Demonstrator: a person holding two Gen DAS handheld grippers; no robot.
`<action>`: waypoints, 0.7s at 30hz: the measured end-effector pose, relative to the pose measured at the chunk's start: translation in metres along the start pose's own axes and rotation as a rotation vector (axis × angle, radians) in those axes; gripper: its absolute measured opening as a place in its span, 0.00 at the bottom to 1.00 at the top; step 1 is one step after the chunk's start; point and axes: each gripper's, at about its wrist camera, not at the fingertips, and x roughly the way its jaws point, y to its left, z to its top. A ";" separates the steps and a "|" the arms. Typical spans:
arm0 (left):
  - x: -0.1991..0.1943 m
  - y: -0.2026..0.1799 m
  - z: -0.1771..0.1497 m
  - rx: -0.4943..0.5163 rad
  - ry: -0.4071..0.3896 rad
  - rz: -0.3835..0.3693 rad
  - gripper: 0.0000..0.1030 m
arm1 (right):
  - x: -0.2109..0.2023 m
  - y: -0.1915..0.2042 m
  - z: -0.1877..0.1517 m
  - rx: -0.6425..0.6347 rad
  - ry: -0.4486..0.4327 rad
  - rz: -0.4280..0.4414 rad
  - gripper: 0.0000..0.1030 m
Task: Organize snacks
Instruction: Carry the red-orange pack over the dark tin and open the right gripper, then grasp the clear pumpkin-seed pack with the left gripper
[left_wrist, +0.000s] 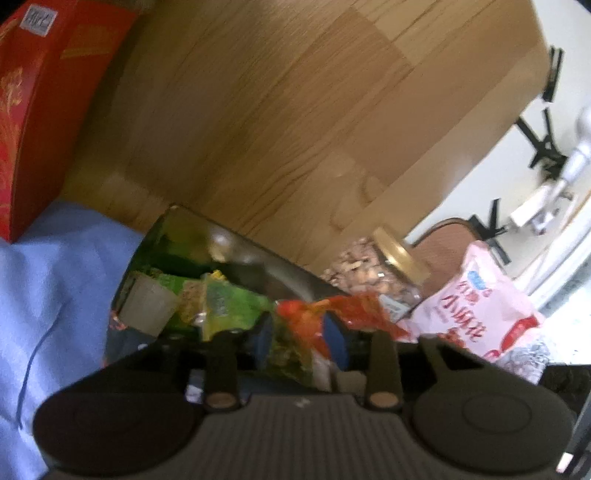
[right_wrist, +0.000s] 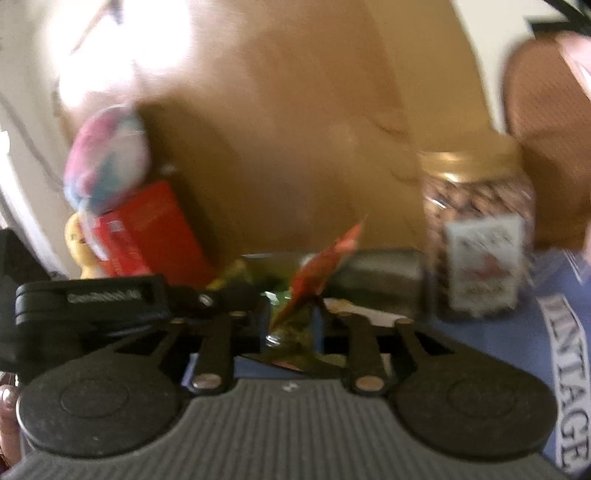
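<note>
Smooth wooden table, glossy plastic snack packets.

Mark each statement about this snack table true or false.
1. The jar has a gold lid. True.
2. The box beside the blue cloth is green. False: it is red.
3. A red and green packet sits between the fingers of the left tool. True.
4. The pink bag lies inside the clear container. False: it lies outside it, beside the jar.
5. The jar is empty. False: it is filled with brownish pieces, probably nuts.
</note>
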 end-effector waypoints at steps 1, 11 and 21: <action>-0.002 0.001 -0.002 -0.003 -0.008 -0.002 0.31 | -0.006 -0.007 -0.003 0.018 -0.003 -0.005 0.28; -0.061 -0.018 -0.043 0.077 -0.016 -0.102 0.31 | -0.106 -0.048 -0.060 0.086 -0.090 -0.018 0.29; -0.033 -0.011 -0.122 -0.018 0.247 -0.168 0.31 | -0.148 -0.090 -0.120 0.280 0.026 -0.076 0.32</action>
